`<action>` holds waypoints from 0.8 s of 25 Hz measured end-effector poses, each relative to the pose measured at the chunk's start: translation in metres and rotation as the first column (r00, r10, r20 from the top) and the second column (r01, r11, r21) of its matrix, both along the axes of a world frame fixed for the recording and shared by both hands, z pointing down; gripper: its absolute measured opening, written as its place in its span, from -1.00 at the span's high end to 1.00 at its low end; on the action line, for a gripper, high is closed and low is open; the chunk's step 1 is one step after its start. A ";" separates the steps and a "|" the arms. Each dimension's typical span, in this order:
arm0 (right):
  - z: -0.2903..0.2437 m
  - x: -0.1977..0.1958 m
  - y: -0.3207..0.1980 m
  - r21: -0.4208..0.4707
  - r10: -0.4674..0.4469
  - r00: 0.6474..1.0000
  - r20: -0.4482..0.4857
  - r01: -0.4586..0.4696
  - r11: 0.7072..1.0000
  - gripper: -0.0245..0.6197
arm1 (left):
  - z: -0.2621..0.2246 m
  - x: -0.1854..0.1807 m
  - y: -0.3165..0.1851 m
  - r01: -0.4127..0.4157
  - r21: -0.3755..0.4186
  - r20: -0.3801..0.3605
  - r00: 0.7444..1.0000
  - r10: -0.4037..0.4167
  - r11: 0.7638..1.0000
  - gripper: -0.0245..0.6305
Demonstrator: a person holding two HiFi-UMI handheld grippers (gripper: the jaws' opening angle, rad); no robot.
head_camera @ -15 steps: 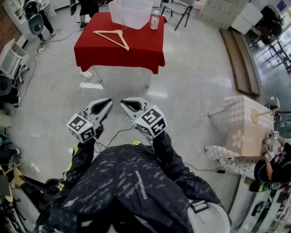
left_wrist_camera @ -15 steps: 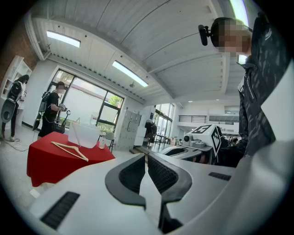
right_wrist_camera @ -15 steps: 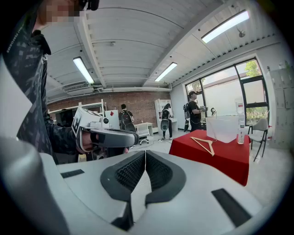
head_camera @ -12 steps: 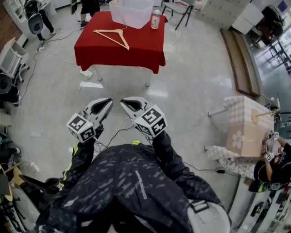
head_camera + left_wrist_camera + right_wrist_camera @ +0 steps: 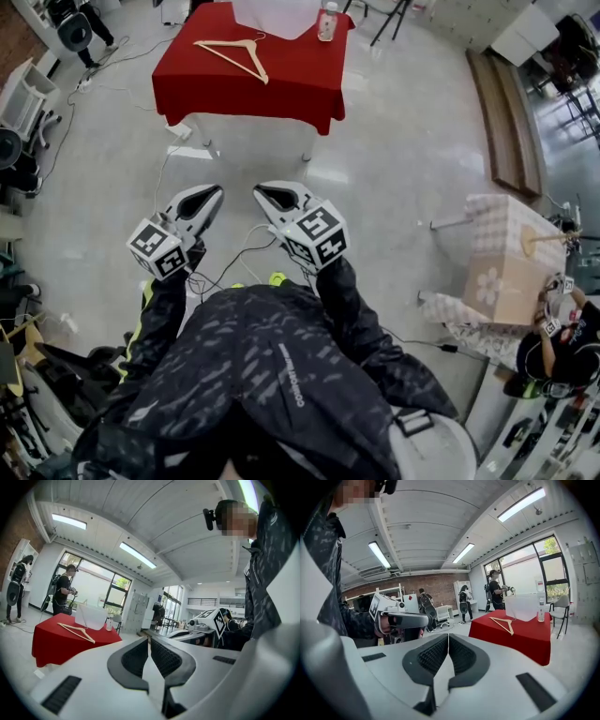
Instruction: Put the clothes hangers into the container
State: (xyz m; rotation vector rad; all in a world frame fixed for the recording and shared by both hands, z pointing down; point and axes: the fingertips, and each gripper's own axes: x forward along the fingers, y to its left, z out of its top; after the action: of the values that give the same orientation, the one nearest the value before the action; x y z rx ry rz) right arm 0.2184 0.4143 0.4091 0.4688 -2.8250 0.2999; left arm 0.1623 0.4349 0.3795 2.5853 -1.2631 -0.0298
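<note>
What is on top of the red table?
A wooden hanger, a translucent container and a small bottle. The red cloth covers the tabletop; the container's inside is unclear.

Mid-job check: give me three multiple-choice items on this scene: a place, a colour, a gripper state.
1. Where is the light wooden clothes hanger? A in a gripper; B on the table; C on the floor.
2. Colour of the table's cloth? A red; B blue; C white.
3. The left gripper and right gripper are: A both open; B both shut, empty; C holding the hanger.
Answers: B, it lies on the tabletop; A, the drape is red; B, jaws meet with nothing between.
</note>
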 end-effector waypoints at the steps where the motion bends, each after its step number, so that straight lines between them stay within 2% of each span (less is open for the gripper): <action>1: 0.002 0.002 -0.001 -0.002 -0.007 1.000 -0.004 0.007 1.000 0.87 | 0.001 0.002 -0.002 0.004 -0.002 0.000 1.000 -0.004 1.000 0.85; 11: 0.021 0.025 -0.007 -0.042 -0.067 0.997 -0.027 0.066 0.997 0.87 | 0.015 0.014 -0.007 0.057 -0.038 -0.003 0.998 -0.057 0.998 0.85; 20: 0.019 0.022 -0.012 -0.028 -0.111 0.994 -0.007 0.111 0.993 0.87 | 0.016 0.017 -0.016 0.065 -0.036 0.003 0.998 -0.065 0.997 0.85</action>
State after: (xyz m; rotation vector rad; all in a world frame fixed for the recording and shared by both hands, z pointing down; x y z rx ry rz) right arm 0.2402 0.4025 0.4283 0.3055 -2.8218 0.3126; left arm 0.1794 0.4194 0.3959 2.5135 -1.3353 -0.0169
